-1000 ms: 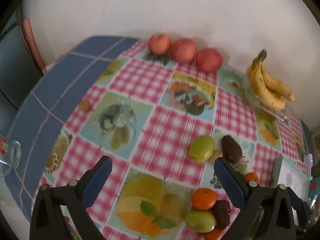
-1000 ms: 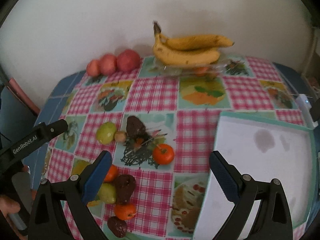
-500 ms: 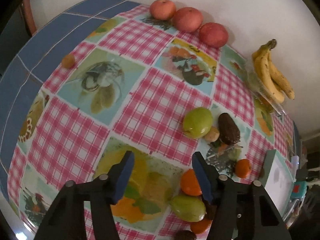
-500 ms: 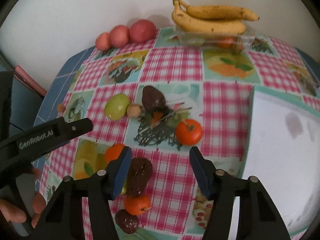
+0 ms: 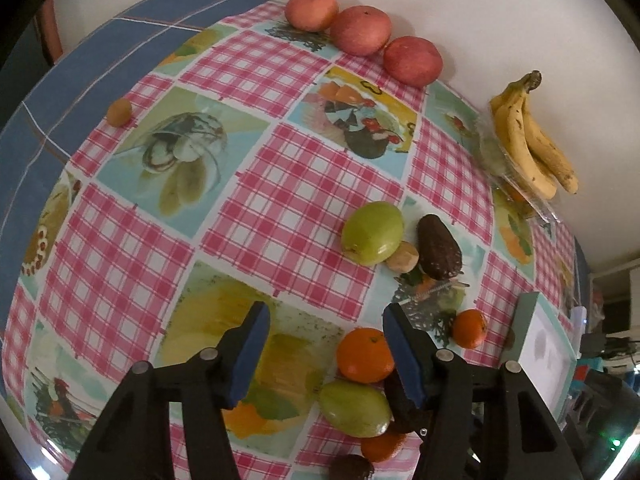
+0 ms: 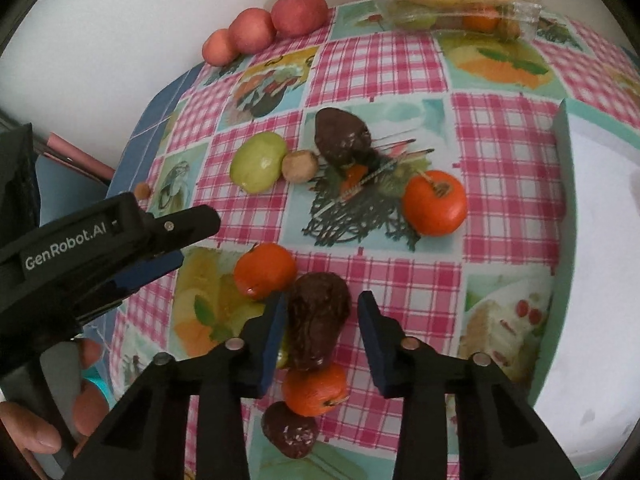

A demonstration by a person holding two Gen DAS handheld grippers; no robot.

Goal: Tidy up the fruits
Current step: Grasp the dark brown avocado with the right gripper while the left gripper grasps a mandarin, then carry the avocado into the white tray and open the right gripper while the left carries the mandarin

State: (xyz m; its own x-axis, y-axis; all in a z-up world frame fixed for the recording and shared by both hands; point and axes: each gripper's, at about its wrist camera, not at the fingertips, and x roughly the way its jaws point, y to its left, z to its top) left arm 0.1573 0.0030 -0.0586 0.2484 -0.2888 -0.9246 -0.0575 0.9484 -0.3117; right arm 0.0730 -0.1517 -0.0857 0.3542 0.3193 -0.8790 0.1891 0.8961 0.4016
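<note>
Fruit lies loose on a checked tablecloth. My right gripper (image 6: 322,314) is open, its jaws straddling a dark brown avocado (image 6: 316,320) in the near cluster, with an orange (image 6: 265,270) to its left and another orange (image 6: 314,394) below. My left gripper (image 5: 326,340) is open and empty, hovering just left of an orange (image 5: 365,354) and a green fruit (image 5: 354,408). Farther off lie a green fruit (image 6: 258,162), a small brown fruit (image 6: 300,166), another avocado (image 6: 340,140) and an orange (image 6: 434,202).
Three red apples (image 5: 360,30) line the wall. Bananas (image 5: 528,140) rest on a clear plastic box (image 6: 456,16). A white tray with a teal rim (image 6: 566,184) sits at the right. A small orange fruit (image 5: 119,111) lies near the table's left edge.
Both grippers have lowered toward the near fruit cluster and their jaws have narrowed. The right gripper has come down around the dark avocado.
</note>
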